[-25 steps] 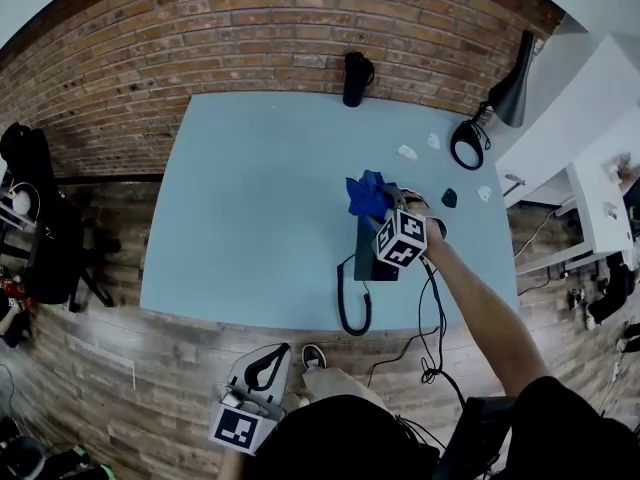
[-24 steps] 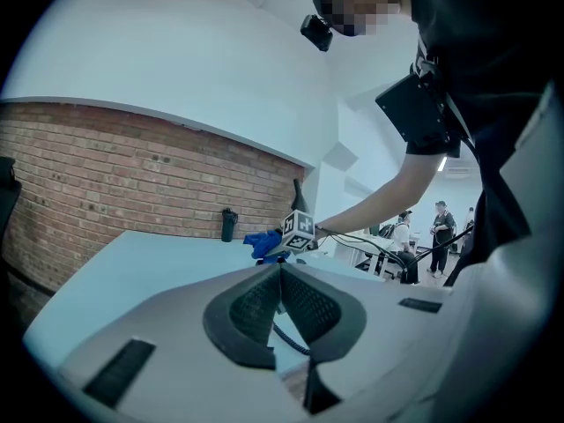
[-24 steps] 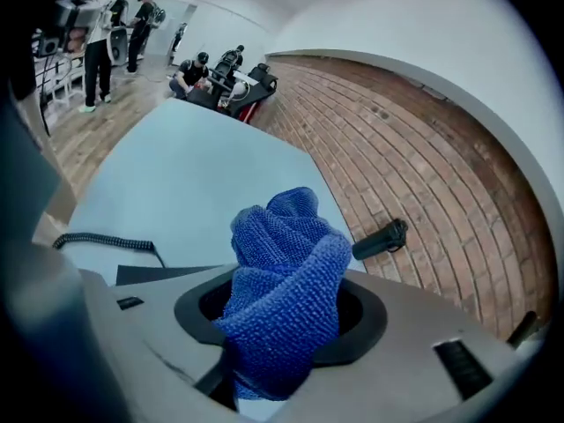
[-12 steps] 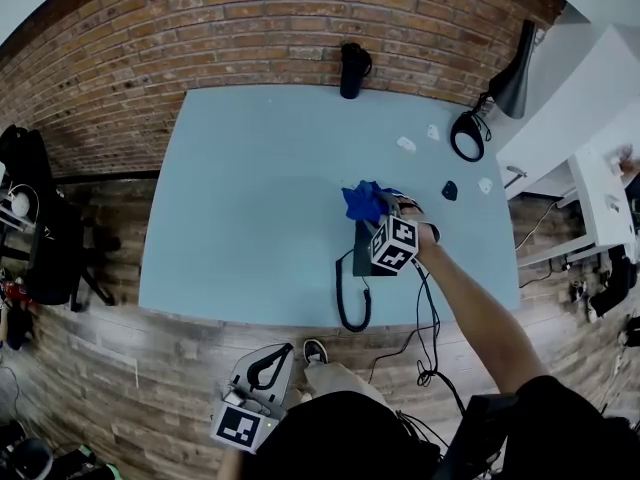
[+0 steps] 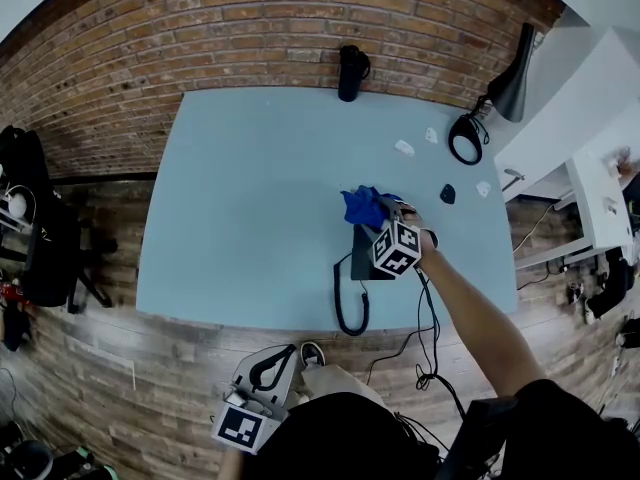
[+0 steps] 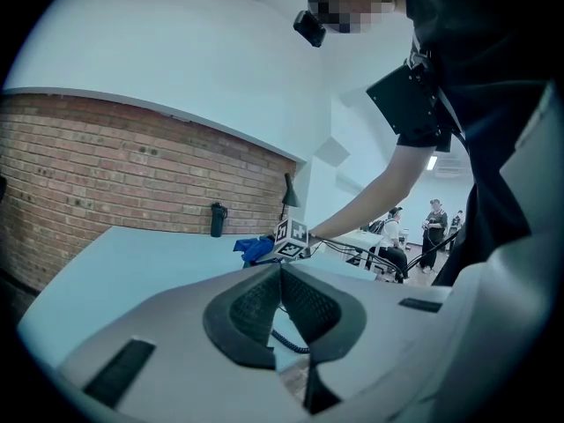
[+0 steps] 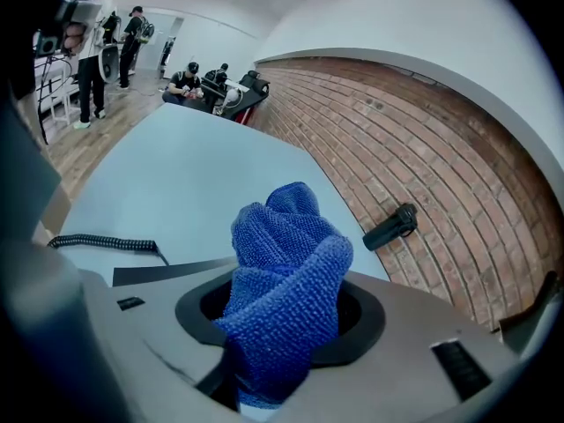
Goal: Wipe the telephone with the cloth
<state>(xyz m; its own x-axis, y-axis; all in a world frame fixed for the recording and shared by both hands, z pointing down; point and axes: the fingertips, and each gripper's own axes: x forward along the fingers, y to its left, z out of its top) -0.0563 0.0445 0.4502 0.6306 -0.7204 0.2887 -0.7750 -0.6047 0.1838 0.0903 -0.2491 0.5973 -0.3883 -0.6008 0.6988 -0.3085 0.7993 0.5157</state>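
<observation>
One flat, dark, rectangular telephone (image 5: 361,259) lies at 4 o'clock from the pale blue table's (image 5: 250,188) centre, its long axis running 12 to 6. One coiled cord (image 5: 343,303) loops toward 6 o'clock. One nubbly blue cloth (image 5: 362,206) bunches at the telephone's 12 o'clock end, pinched by the right gripper (image 5: 388,214). The left gripper's (image 6: 282,276) jaws press together, empty.

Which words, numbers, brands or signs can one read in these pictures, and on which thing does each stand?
No text can be read anywhere.
marker cubes: black and white squares only, no letters.
telephone: no print visible.
black bottle: too small to show any label.
blue cloth: no tag visible.
</observation>
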